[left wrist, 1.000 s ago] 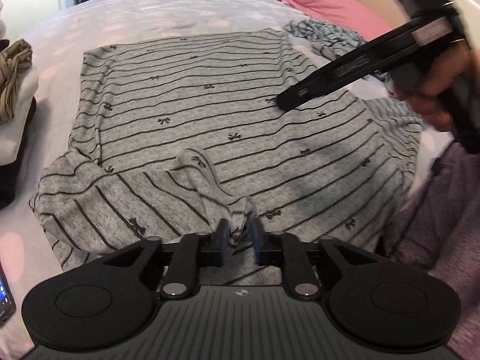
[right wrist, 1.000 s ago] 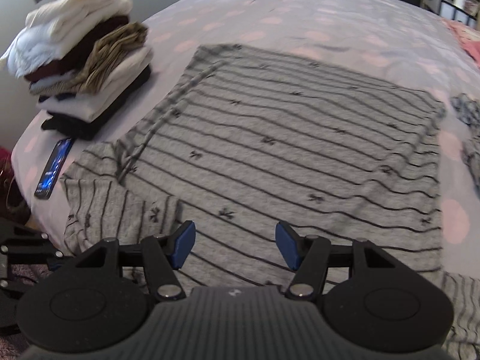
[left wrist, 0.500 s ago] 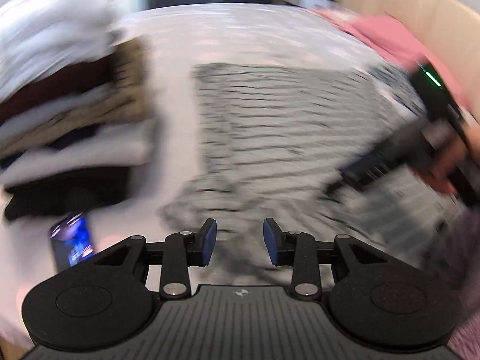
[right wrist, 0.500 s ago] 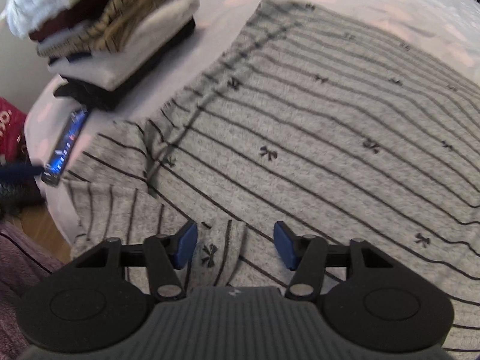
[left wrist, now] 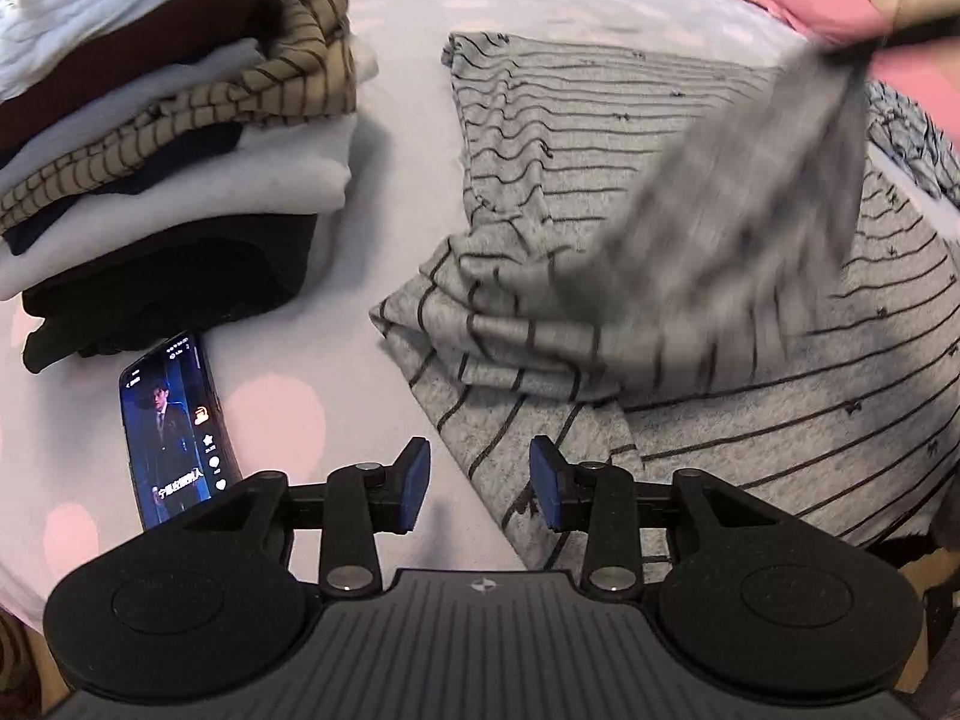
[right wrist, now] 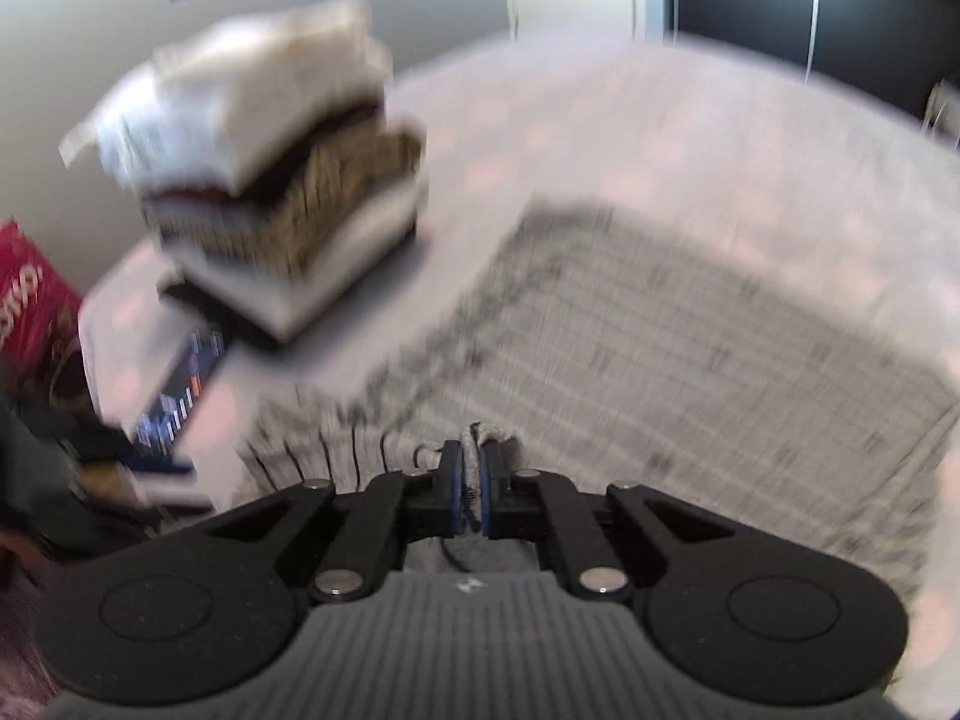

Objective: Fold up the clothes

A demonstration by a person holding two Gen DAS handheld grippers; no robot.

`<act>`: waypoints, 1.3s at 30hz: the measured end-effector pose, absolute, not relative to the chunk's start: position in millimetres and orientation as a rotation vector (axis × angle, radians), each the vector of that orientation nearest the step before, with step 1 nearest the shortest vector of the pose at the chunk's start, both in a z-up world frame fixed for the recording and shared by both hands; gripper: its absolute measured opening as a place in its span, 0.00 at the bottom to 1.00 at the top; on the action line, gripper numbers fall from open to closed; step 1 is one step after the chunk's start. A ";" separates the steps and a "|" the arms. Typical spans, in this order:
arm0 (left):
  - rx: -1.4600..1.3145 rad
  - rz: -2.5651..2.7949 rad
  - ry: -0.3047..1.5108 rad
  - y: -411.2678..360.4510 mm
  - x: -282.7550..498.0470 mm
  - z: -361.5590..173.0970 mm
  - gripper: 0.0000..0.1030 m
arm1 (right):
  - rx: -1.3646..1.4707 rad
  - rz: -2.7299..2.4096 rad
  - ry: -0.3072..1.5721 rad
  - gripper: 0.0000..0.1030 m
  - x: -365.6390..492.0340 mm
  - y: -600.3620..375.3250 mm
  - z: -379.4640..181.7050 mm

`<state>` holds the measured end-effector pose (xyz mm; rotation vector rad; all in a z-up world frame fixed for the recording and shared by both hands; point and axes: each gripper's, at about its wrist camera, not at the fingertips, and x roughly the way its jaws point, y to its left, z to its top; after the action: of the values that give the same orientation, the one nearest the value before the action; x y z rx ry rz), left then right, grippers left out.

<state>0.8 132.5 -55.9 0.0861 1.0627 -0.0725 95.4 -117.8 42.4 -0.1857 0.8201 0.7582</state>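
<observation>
A grey striped shirt (left wrist: 780,324) with small black bows lies spread on the bed. My left gripper (left wrist: 480,483) hovers over its near left sleeve edge (left wrist: 498,462), jaws opening, pads touching nothing. My right gripper (right wrist: 473,489) is shut on a fold of the shirt's sleeve (right wrist: 489,438) and holds it lifted. In the left wrist view that lifted sleeve (left wrist: 750,210) is a blurred grey band rising to the upper right. The right wrist view is motion-blurred, with the shirt's body (right wrist: 690,360) below.
A stack of folded clothes (left wrist: 156,120) stands at the left of the bed (left wrist: 384,192), with a lit phone (left wrist: 171,432) lying in front of it. A pink pillow (left wrist: 828,0) and another patterned garment (left wrist: 912,132) are at the far right.
My left gripper let go of the sleeve fold, opened and swung left toward the stack and phone. My right gripper closed on the sleeve and lifted it.
</observation>
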 end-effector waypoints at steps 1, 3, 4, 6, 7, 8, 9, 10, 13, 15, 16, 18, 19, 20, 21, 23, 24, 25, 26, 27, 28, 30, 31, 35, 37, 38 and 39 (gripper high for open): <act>0.082 -0.076 1.061 132.4 0.8 -56.9 0.42 | -0.180 0.754 0.776 0.07 91.7 -124.1 58.8; 0.057 -0.086 1.061 133.4 3.6 -62.0 0.46 | -0.173 0.741 0.700 0.07 85.1 -137.1 89.1; 0.043 -0.090 1.061 134.0 5.2 -64.8 0.46 | -0.171 0.732 0.669 0.07 81.6 -142.5 101.4; 0.034 -0.085 1.064 134.4 8.4 -70.8 0.46 | -0.166 0.712 0.616 0.07 76.7 -153.9 123.0; 0.036 -0.081 1.065 134.0 9.6 -73.2 0.46 | -0.164 0.701 0.590 0.07 74.6 -159.7 133.2; 0.038 -0.077 1.067 133.5 10.7 -75.5 0.46 | -0.161 0.681 0.570 0.07 73.6 -165.9 139.8; 0.041 -0.084 1.060 132.2 10.3 -75.7 0.45 | -0.158 0.660 0.549 0.07 72.6 -172.1 146.3; 0.045 -0.095 1.051 130.6 9.3 -75.3 0.42 | -0.151 0.635 0.536 0.07 72.5 -180.0 150.5; 0.075 -0.175 1.023 123.4 6.5 -72.8 0.13 | -0.101 0.540 0.543 0.07 79.0 -207.4 151.0; 0.114 -0.213 1.011 114.7 1.7 -69.3 0.01 | -0.066 0.471 0.574 0.07 86.9 -226.5 141.7; 0.144 -0.228 1.001 109.6 -2.2 -66.4 0.01 | -0.059 0.436 0.589 0.07 91.0 -234.7 134.6; 0.200 -0.268 0.976 99.9 -13.0 -58.3 0.00 | -0.047 0.369 0.623 0.07 99.0 -250.9 119.3; 0.224 -0.299 0.971 95.7 -17.7 -54.5 0.00 | -0.038 0.344 0.644 0.07 102.3 -258.3 110.6; 0.246 -0.336 0.971 91.1 -22.7 -51.5 0.00 | -0.029 0.324 0.665 0.07 105.0 -265.1 101.9; 0.267 -0.371 0.973 86.3 -27.8 -49.5 0.00 | -0.022 0.305 0.688 0.07 107.4 -272.0 93.9; 0.305 -0.431 0.994 78.1 -35.1 -50.0 0.00 | -0.016 0.277 0.741 0.07 110.3 -283.3 76.5; 0.318 -0.450 1.004 74.8 -37.8 -50.8 0.00 | -0.016 0.264 0.767 0.07 111.2 -288.4 67.9; 0.330 -0.465 1.014 71.7 -40.2 -51.8 0.00 | -0.022 0.253 0.793 0.07 111.3 -292.4 59.4; 0.332 -0.480 1.028 69.6 -40.0 -52.9 0.00 | -0.028 0.243 0.816 0.07 109.6 -296.8 51.5; 0.322 -0.495 1.036 69.5 -39.6 -52.0 0.00 | -0.034 0.233 0.840 0.07 108.0 -301.2 43.5; 0.308 -0.510 1.041 70.1 -39.2 -50.5 0.00 | -0.036 0.222 0.867 0.07 106.9 -306.0 35.2; 0.277 -0.541 1.049 71.3 -37.7 -45.8 0.02 | -0.042 0.206 0.932 0.07 104.6 -314.0 17.4; 0.258 -0.557 1.050 71.9 -36.2 -42.1 0.04 | -0.047 0.201 0.969 0.07 103.4 -317.3 7.8; 0.220 -0.485 1.012 78.5 -16.3 -31.9 0.19 | -0.076 0.194 1.114 0.08 98.5 -327.1 -28.6; 0.208 -0.430 1.004 81.8 -2.7 -32.5 0.20 | -0.117 0.196 1.161 0.07 94.9 -328.0 -41.6; 0.209 -0.417 1.011 82.2 4.8 -36.1 0.24 | -0.135 0.195 1.176 0.07 92.2 -329.2 -47.7; 0.214 -0.413 1.028 81.6 11.3 -42.2 0.27 | -0.153 0.194 1.190 0.07 89.6 -330.5 -53.8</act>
<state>11.3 81.6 -42.2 0.2138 1.0281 -0.4129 89.6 -330.5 -53.8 -0.1527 1.1899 0.1936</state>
